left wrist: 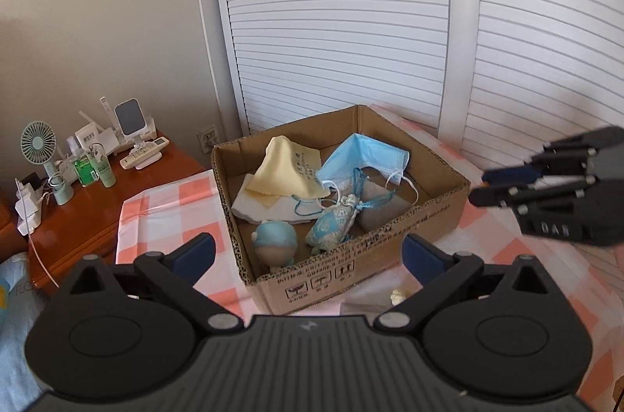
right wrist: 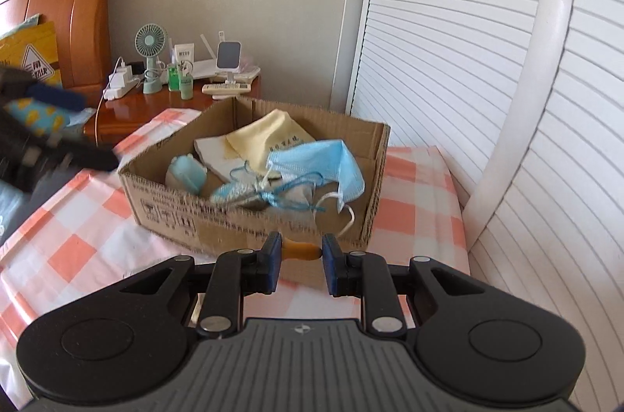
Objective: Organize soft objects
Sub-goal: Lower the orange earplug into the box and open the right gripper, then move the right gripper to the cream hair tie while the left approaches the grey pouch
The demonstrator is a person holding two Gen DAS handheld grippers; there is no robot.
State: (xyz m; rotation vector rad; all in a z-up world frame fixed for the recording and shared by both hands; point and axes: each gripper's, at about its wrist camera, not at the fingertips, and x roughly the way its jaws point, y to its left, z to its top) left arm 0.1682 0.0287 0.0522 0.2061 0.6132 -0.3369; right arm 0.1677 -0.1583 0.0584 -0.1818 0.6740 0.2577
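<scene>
While the right hand-held gripper [right wrist: 300, 252] pinches an orange piece [right wrist: 301, 251], the box [right wrist: 249, 234] sits beyond.

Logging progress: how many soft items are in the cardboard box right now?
5 visible: yellow cloth at the back-left, white folded cloth under it, blue face mask back-right, patterned pouch in the middle, blue plush doll front-left. More may be hidden.

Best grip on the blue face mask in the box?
Pinch the blue face mask at its raised folded ridge, descending from above. It lies draped on top of the pile in the cardboard box, peak up; the box walls block side approaches, and the ear loops are too thin.
</scene>
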